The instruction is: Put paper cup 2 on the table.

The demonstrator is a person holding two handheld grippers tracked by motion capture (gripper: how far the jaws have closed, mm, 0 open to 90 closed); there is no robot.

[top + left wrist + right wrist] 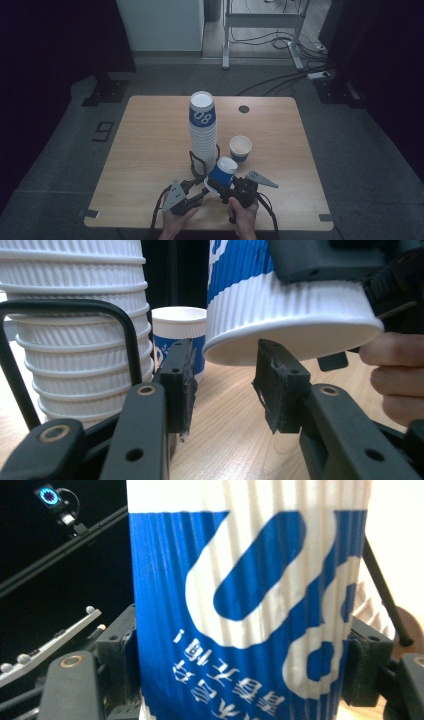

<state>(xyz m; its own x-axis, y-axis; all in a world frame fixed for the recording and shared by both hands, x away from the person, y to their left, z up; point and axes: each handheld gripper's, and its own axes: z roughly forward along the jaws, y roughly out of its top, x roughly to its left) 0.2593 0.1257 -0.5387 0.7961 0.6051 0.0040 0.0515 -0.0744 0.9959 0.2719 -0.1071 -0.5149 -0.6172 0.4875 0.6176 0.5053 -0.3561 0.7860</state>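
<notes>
my high view looks forward and down over the whole desk (150,150); both gripper views sit close near its front edge, sharing the inverted cup (290,310).

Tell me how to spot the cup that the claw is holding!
Find the wooden table and the tall stack of cups in its middle. Just in front of the stack, near the person's hands, the right claw grips one blue-and-white ribbed paper cup. Unlike the lone cup standing upright on the table to the stack's right, this one is lifted and tipped over, rim towards the person.
</notes>
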